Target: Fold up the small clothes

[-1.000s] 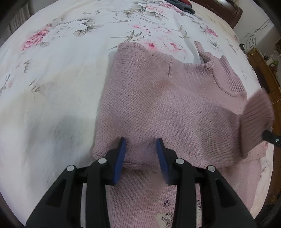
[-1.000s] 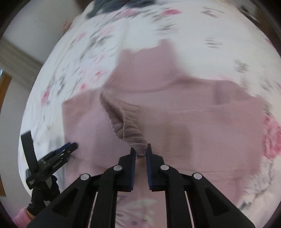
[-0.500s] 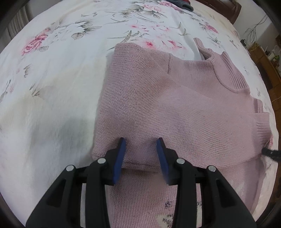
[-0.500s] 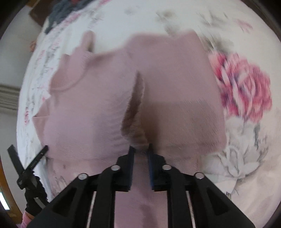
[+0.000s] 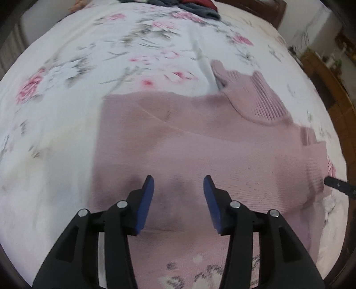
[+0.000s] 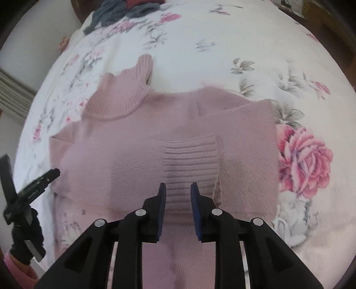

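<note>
Bed (image 5: 66,115): covered by a white sheet printed with pink roses and grey leaves; it fills most of both views.
Sweater (image 5: 200,142): pink knit, lying flat on the bed in the middle of both views, ribbed turtleneck collar (image 6: 124,97) pointing toward the far end. Both sleeves are folded in across the body; the ribbed cuff (image 6: 191,162) of one sleeve lies on top of the chest, directly ahead of the right gripper. A pale pattern shows on the knit near the hem, at the bottom of the left wrist view.
Pile of clothes (image 6: 120,11): dark grey and red garments at the far end of the bed, well apart from the sweater.
Left gripper (image 5: 179,184): poised over the folded sleeve at the sweater's left side, blue-padded fingers (image 5: 148,189) spread wide and empty.
Right gripper (image 6: 178,189): over the ribbed cuff, fingers (image 6: 162,193) parted with a clear gap, cuff visible between them, nothing clamped.
Wooden furniture (image 5: 322,73): brown, beside the bed at the right edge of the left wrist view.
</note>
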